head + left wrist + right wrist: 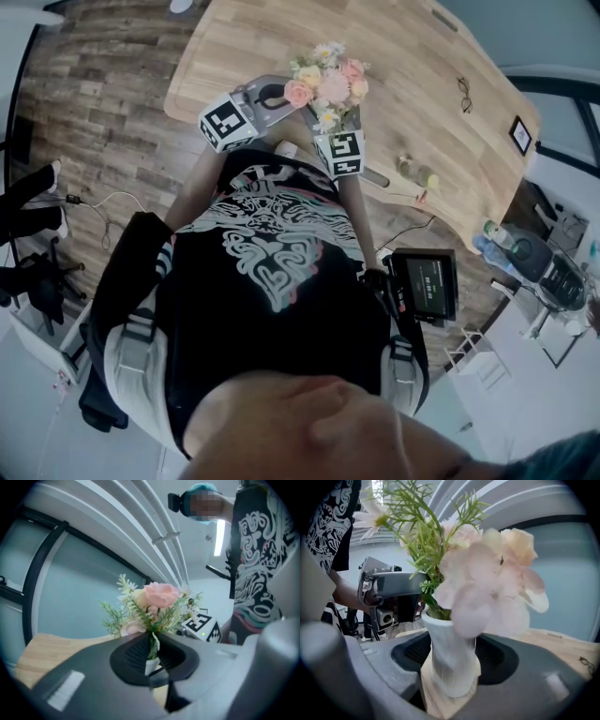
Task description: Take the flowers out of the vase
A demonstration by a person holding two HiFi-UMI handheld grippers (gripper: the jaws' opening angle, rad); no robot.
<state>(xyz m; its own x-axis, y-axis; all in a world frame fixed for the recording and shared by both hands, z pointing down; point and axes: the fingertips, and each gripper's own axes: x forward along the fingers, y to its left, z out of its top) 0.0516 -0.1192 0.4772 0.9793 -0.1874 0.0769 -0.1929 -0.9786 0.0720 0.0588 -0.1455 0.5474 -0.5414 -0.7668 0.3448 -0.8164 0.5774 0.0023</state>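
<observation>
Pastel blooms, white vase, grey tools

The flowers [328, 82] are pink, peach and cream, with white daisies and green sprigs; their vase [450, 644] is plain white with lengthwise ribbing. The left gripper [152, 656] and right gripper [451, 667] are grey with black ridged pads [136, 651], and each carries a marker cube [228, 120] in black-and-white squares. The table [412, 56] is pale wood grain and the floor [103, 84] dark brown planks. The person's T-shirt [272, 272] is black with a white swirling print, edged pink and teal.
</observation>
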